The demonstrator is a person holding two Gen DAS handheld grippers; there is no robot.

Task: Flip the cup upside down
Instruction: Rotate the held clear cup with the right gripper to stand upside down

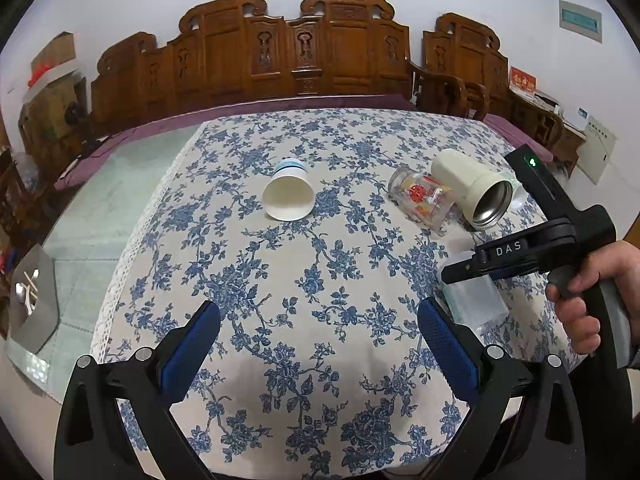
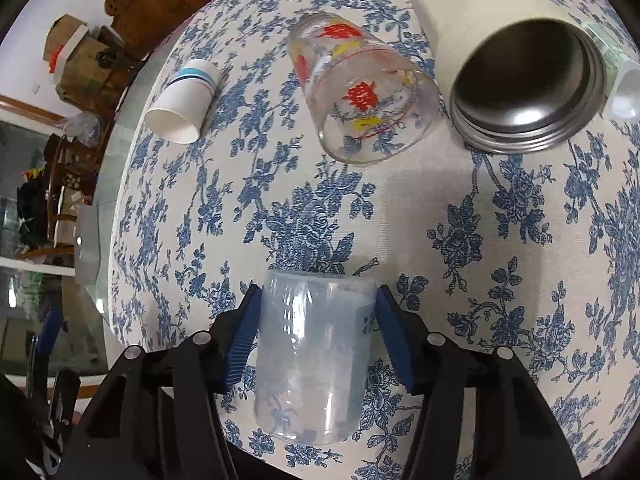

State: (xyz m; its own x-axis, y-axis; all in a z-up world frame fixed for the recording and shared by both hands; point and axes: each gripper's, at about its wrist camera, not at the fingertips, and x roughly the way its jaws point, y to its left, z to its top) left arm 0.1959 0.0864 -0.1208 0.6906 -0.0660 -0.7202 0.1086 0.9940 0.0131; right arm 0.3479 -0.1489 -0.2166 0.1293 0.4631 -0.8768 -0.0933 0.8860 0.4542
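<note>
A clear plastic cup [image 2: 316,356] lies between the blue pads of my right gripper [image 2: 318,304], whose fingers close against its sides. It shows in the left wrist view [image 1: 476,300] under the right gripper [image 1: 460,276]. My left gripper [image 1: 320,316] is open and empty above the floral cloth. A white paper cup [image 1: 289,195] [image 2: 185,101], a printed glass [image 1: 424,202] [image 2: 362,96] and a cream steel-lined flask [image 1: 474,188] [image 2: 516,80] lie on their sides.
The table [image 1: 320,264] has a blue floral cloth with a lace edge at the left. A carved wooden bench [image 1: 280,52] stands behind it. A grey object [image 1: 34,300] sits on the glass at the left. A small white-capped item [image 2: 620,92] lies beside the flask.
</note>
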